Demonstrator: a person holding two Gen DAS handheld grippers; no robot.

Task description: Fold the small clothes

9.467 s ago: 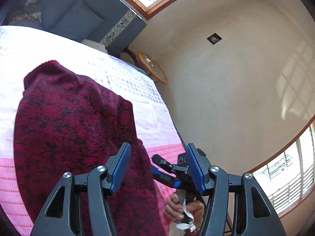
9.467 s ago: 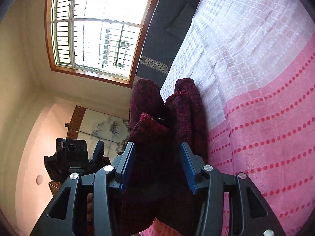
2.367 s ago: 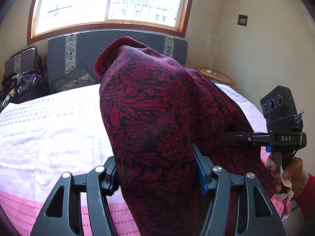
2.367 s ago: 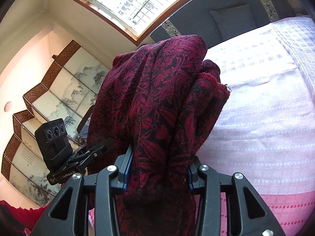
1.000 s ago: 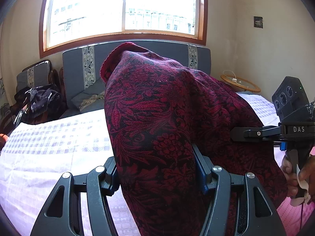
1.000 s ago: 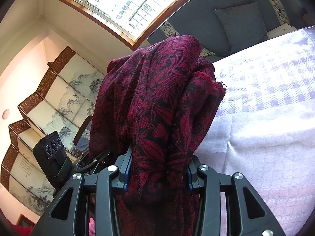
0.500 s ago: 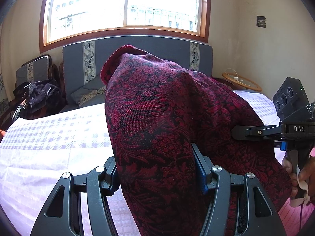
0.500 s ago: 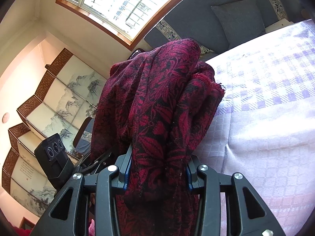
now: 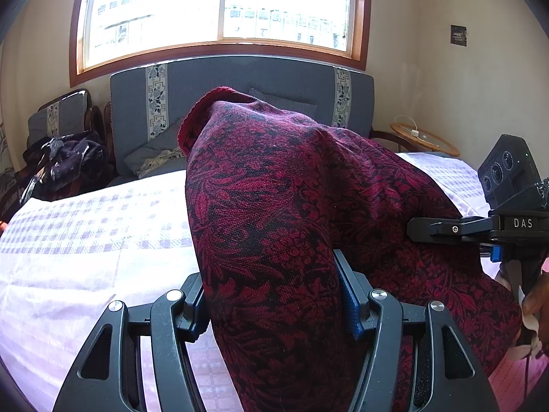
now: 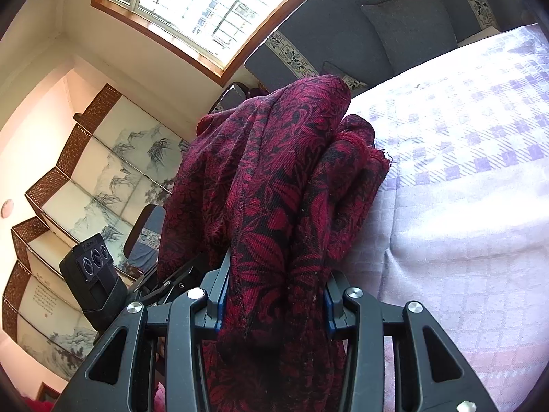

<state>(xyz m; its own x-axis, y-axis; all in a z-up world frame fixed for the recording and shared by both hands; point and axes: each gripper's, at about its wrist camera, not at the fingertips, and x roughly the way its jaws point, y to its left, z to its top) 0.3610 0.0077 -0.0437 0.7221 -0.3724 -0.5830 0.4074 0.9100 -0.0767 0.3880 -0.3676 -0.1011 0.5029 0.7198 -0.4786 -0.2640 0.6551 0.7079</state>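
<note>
Sunlit bedroom with a checked bed (image 9: 85, 240): left view, the left gripper (image 9: 274, 295) tilts downward, jaws clamped on a dark red garment (image 9: 274, 206) held above the bed; right view, the right gripper (image 10: 274, 295) likewise grips its bunched layers, best lowered evenly together.

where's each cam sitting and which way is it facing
Left wrist: on the left gripper, facing the grey headboard and window; fingers clamp the red garment, a hand at right.
Right wrist: on the right gripper, facing the painted screen and bed.
Shared: garment, bed, headboard, each other's gripper.
</note>
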